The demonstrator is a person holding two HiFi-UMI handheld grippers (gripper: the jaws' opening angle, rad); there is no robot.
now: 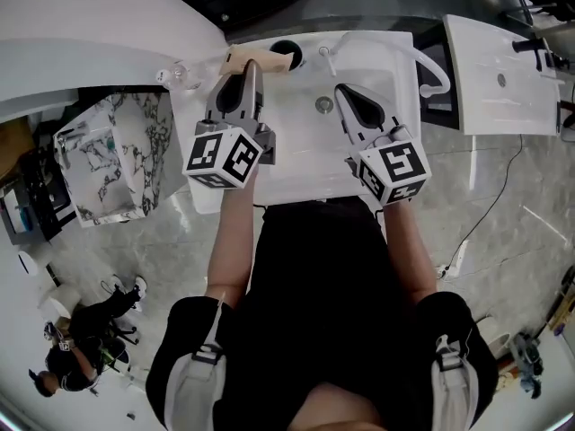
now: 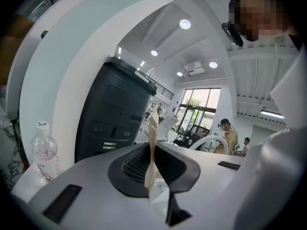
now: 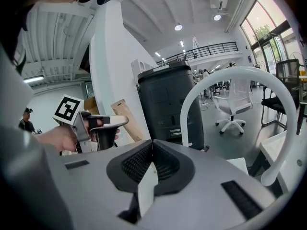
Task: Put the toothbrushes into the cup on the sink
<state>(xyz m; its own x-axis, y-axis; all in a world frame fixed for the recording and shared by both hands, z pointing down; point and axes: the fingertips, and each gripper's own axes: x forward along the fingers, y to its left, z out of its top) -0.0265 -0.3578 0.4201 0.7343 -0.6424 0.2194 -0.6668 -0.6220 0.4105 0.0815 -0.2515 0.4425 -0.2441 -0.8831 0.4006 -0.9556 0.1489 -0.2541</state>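
A dark round cup (image 1: 286, 50) is seen from above at the back edge of the white ceramic sink (image 1: 296, 146), and its inside is shown only as a black opening, so its contents cannot be told. A small clear plastic water bottle with a white cap (image 2: 44, 152) is stood upright to the left of the sink, and its fill level cannot be read. The left gripper (image 1: 252, 68) is held over the sink's rear left corner with its fingers pressed together on a flat tan cardboard toothbrush packet (image 1: 262, 59). In the left gripper view the packet is seen edge-on as a thin upright strip. Its far end is brought just beside the cup's rim, though whether it touches the rim cannot be told, and the brush inside is hidden by the card. The right gripper (image 1: 342, 89) is held above the basin near the round metal drain (image 1: 323, 104), with its fingers brought fully together and nothing gripped between them. A tall dark grey bin (image 3: 170, 104) and a white arched tube (image 3: 185, 128) are shown behind the sink, the tube cut off at its lower ends.
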